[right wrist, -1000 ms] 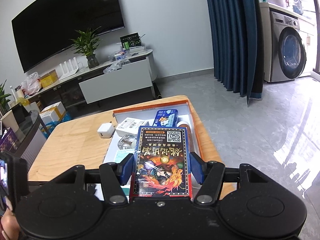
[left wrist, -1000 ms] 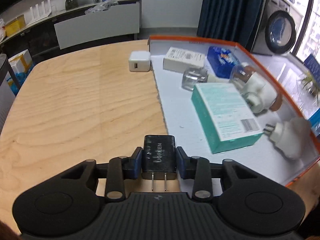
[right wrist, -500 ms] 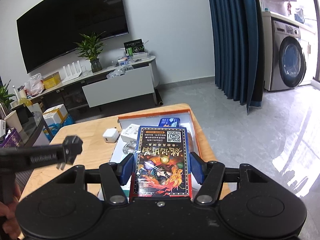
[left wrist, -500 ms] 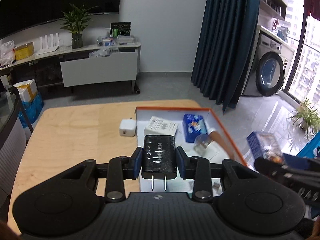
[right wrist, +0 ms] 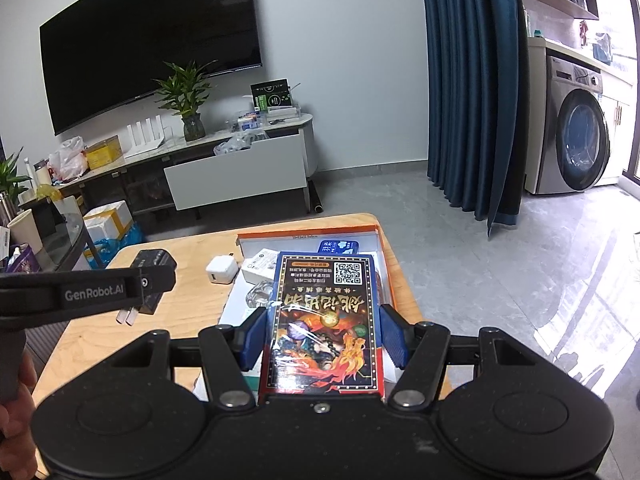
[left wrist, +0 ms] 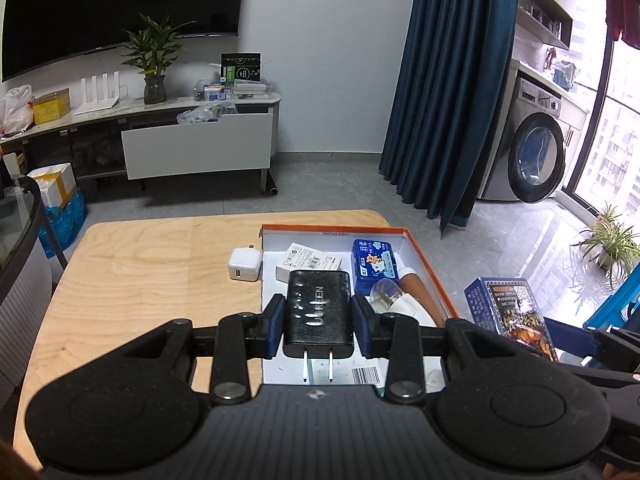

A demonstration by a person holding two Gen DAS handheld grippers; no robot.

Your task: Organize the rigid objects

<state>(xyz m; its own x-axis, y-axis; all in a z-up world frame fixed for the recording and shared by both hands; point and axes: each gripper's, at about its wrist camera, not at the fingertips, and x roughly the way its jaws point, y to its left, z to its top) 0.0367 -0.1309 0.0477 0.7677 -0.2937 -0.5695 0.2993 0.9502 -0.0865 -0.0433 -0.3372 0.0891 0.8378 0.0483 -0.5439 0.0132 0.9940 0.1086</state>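
My left gripper [left wrist: 318,317] is shut on a black wall charger [left wrist: 318,312], prongs toward the camera, held in the air above the near end of the orange-rimmed white tray [left wrist: 424,256]. From the right wrist view the same charger [right wrist: 154,264] hangs at the left over the wooden table [right wrist: 184,308]. My right gripper [right wrist: 323,332] is shut on a blue and red card box [right wrist: 325,320] with a QR code, also raised over the tray [right wrist: 384,248]. That box [left wrist: 510,316] shows at the right of the left wrist view. A white charger cube [left wrist: 245,268] lies on the table beside the tray.
Inside the tray lie a white carton [left wrist: 310,260], a blue pack [left wrist: 374,266], a clear-capped white plug-in device [left wrist: 396,300] and a teal box [left wrist: 360,374], partly hidden. A person's hand [right wrist: 16,420] grips the left tool. A glass side table [left wrist: 16,216] stands at left.
The left gripper has risen with the black charger, so the table and tray look farther and smaller. The right gripper with its card box has come into the left wrist view at the right.
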